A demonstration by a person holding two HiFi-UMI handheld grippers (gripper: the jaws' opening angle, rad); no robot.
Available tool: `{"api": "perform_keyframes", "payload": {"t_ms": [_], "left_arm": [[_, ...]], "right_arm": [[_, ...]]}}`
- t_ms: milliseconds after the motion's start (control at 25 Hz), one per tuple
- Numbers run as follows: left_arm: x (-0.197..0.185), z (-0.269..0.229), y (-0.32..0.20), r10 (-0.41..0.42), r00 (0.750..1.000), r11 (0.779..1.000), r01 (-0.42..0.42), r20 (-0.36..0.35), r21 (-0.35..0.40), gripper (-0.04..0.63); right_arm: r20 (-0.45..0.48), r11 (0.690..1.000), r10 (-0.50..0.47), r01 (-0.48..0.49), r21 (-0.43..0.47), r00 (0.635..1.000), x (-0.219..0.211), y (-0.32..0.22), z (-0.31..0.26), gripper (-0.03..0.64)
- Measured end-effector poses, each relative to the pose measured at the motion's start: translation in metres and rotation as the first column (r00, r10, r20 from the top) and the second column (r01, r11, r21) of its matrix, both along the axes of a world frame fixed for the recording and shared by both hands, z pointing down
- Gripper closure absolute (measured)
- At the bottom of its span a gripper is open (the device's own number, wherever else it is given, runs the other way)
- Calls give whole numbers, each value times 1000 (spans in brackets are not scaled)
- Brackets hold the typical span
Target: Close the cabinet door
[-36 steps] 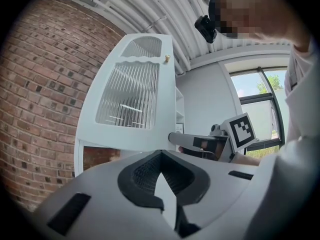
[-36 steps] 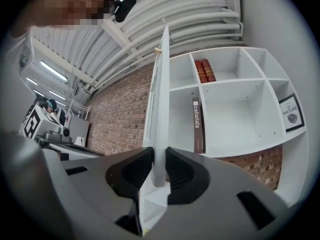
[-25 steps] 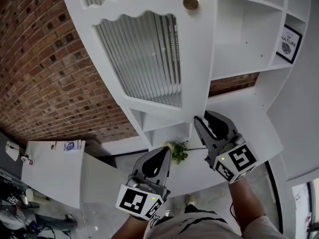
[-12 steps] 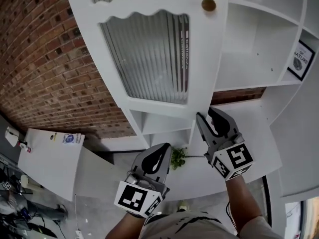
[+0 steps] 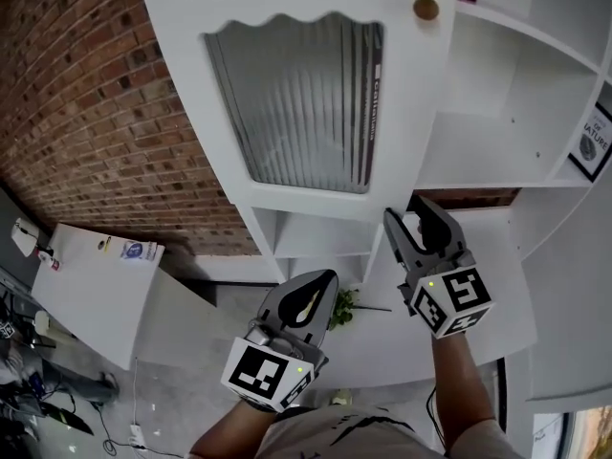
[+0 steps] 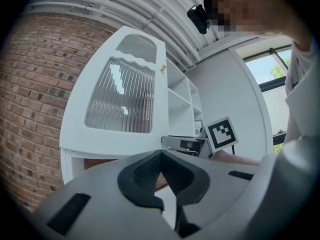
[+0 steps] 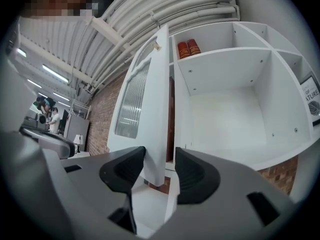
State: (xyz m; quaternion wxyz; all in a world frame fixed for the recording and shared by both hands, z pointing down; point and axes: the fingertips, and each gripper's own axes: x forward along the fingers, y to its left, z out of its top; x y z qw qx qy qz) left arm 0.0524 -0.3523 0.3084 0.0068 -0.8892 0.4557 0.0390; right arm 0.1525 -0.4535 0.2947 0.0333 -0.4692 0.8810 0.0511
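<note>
Brick wall fills the left of head view. Lower centre-left, L tool points toward the cabinet. Left gripper view shows its jaws together at the tips, nothing btw them.

Upper centre: cabinet door, white frame w/ ribbed glass pane and brass knob near its top right edge. Door is swung out, not shut. Right gripper view shows it nearly edge-on, w/ the open compartment to its right.

Small green plant sits low in frame btw the two tools, at the edge of the white counter; can't tell what it stands on.

Right of centre, R tool is at the door's lower free corner. Its jaws are apart and opening, w/ the door's edge btw them and the pads not clamped on it.

Further right: open white shelves, w/ two red cans in a top compartment and a framed print at the far right edge.
</note>
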Motion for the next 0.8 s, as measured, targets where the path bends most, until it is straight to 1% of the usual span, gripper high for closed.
{"api": "perform_keyframes", "payload": {"t_ms": [120, 240, 360, 800], "left_arm": [[0, 1, -5, -9, 1000, 1000, 9, -5, -2, 584], [0, 1, -11, -18, 1000, 1000, 18, -10, -2, 584], [0, 1, -15, -22, 1000, 1000, 22, -10, -3, 584], [-14, 5, -27, -58, 998, 998, 58, -8, -24, 584]], "right_arm": [[-30, 999, 31, -31, 7, 999, -1, -7, 1, 431], [-68, 997, 67, -65, 32, 995, -2, -14, -1, 433], [-109, 994, 101, -94, 63, 989, -4, -20, -2, 457], [-117, 993, 112, -106, 52, 987, -6, -43, -2, 463]]}}
